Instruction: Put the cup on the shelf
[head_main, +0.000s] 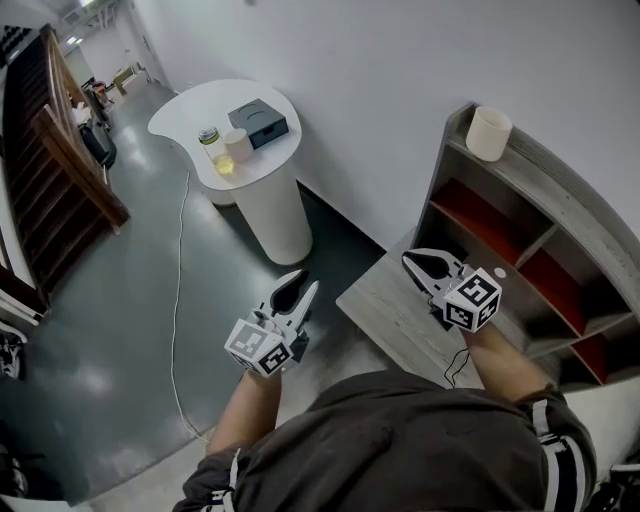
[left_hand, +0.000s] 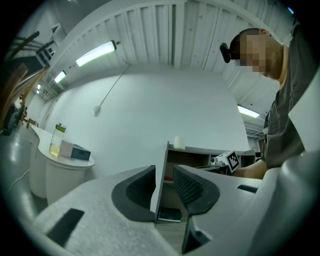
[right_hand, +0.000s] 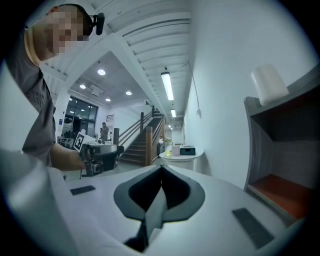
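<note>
Black head camera (left_hand: 227, 51) shows only beyond narrowly parted left tool (left_hand: 164, 175), closed right tool (right_hand: 161, 170).

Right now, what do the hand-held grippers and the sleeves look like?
The left hand-held gripper and the right hand-held gripper match: pale grey bodies tapering to pointed jaws with dark inner pads, each carrying a white cube with black square markers. A thin black cable hangs under the right one. The person wears a dark short-sleeved top with striped cuffs.

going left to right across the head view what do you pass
wooden staircase → jar → grey box → right hand-held gripper → cup on top of the shelf
</note>
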